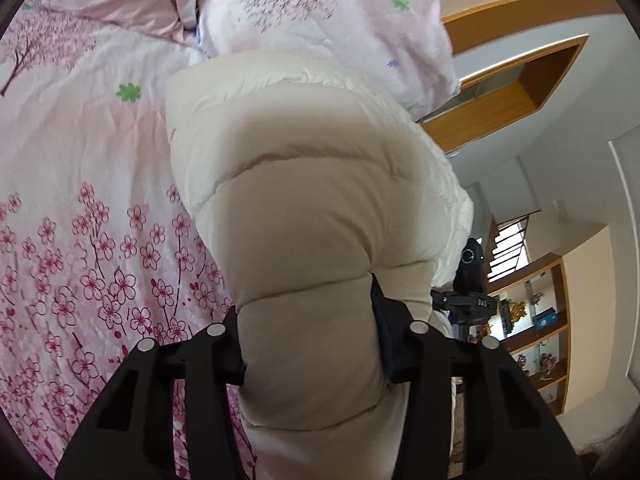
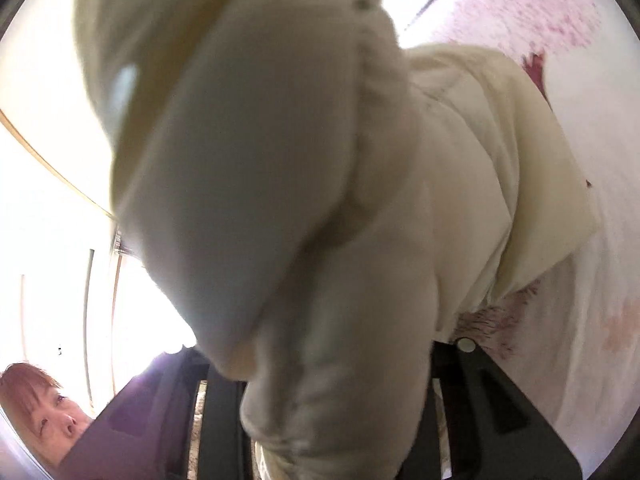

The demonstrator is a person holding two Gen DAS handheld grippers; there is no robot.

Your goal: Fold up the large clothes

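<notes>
A cream puffer jacket (image 1: 304, 184) lies lengthwise on the pink flowered bedspread (image 1: 80, 200). My left gripper (image 1: 310, 344) is shut on its near quilted end, and the black pads (image 1: 382, 336) dent the padding from both sides. In the right wrist view the same jacket (image 2: 260, 160) bulges close to the lens and fills most of the picture. My right gripper (image 2: 336, 392) is shut on a bunched fold of it. The fabric hides that gripper's fingertips, so only the black finger bases show.
A bunched pink duvet (image 1: 320, 12) lies beyond the jacket. A black camera on a tripod (image 1: 472, 264) stands beside the bed, with wooden shelves (image 1: 536, 320) behind it. A person's head (image 2: 36, 412) shows at the lower left of the right wrist view.
</notes>
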